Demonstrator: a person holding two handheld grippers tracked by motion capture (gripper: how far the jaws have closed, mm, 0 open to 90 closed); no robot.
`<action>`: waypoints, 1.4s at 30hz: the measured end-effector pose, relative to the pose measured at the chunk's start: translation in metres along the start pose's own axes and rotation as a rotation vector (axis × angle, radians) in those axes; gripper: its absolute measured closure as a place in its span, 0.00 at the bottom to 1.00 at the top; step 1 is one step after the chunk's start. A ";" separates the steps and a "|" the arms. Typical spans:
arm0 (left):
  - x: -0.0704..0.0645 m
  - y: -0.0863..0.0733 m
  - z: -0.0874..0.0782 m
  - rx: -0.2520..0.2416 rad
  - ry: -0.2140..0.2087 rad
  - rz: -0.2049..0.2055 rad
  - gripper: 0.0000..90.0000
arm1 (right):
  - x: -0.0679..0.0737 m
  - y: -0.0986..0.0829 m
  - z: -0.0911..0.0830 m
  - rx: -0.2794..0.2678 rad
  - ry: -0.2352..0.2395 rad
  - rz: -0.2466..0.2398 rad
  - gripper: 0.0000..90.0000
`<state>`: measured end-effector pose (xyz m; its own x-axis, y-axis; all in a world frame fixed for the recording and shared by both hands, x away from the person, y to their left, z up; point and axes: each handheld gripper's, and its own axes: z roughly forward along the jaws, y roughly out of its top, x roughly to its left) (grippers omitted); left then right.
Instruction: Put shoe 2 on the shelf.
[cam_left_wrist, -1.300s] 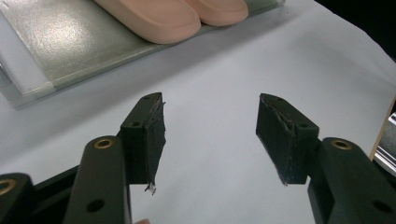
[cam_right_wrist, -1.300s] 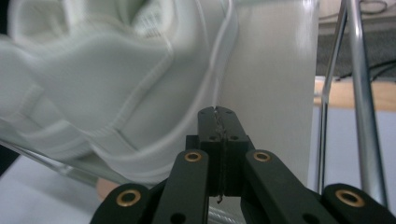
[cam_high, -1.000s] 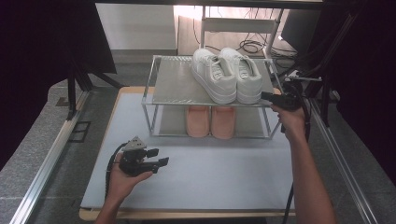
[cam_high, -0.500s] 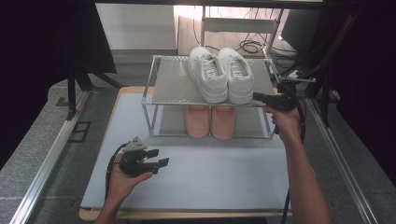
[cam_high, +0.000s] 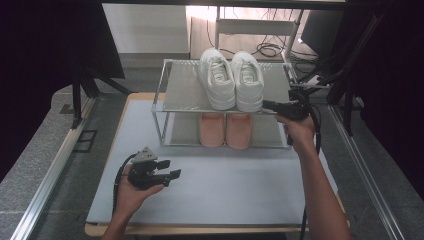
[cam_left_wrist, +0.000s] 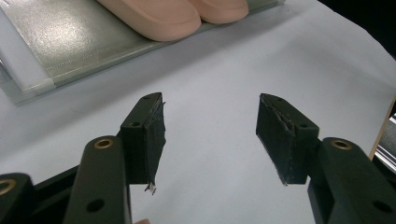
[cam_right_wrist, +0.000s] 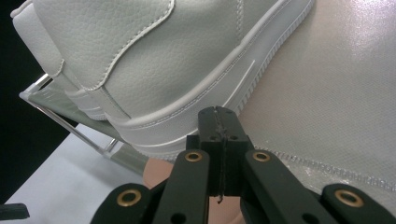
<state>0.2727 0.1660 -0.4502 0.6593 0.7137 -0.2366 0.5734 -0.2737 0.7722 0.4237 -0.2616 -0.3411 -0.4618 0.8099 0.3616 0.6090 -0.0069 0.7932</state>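
- High view first: the right hand (cam_high: 299, 131) is stretched forward, holding the right gripper (cam_high: 271, 105) level at the top shelf's right front corner, jaws pointing left at the white shoes.
- Right gripper (cam_right_wrist: 218, 112) in its own view: jaws pressed flat together, nothing between them, tips right at the sole edge of the near white shoe (cam_right_wrist: 154, 60); whether they touch it I cannot tell.
- Left hand (cam_high: 131, 189) sits low near the front of the table (cam_high: 240, 195), palm cupping the left gripper (cam_high: 170, 169), which points right across the white surface.
- Left gripper (cam_left_wrist: 210, 126) in its own view: jaws spread wide, empty, hovering over bare table.
- Now the shoes: the white pair (cam_high: 231, 79) stands side by side on the rack's (cam_high: 165, 107) top shelf, toward its right half, toes toward the person.
- Up close, that shoe is grained white leather with stitched panels and a thick ribbed sole, resting on the shelf's shiny mesh-like sheet.
- Below them, pink slippers (cam_high: 226, 130) lie paired on the lower shelf, directly under the white pair.
- Left gripper view catches those slippers' (cam_left_wrist: 173, 14) rounded ends at the top of the picture, well apart from the jaws.
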 end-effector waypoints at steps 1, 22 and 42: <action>0.000 0.000 0.000 0.001 0.000 0.001 0.47 | -0.001 0.000 0.000 0.003 0.003 0.003 1.00; -0.001 0.000 0.003 0.007 0.000 0.002 0.47 | 0.003 -0.001 0.001 -0.003 -0.004 -0.002 1.00; 0.000 -0.001 0.002 0.006 0.006 0.002 0.47 | -0.014 -0.019 -0.033 -0.086 0.025 -0.007 1.00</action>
<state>0.2731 0.1654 -0.4523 0.6572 0.7172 -0.2317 0.5755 -0.2789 0.7688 0.3975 -0.2924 -0.3448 -0.4827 0.7952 0.3669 0.5486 -0.0520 0.8345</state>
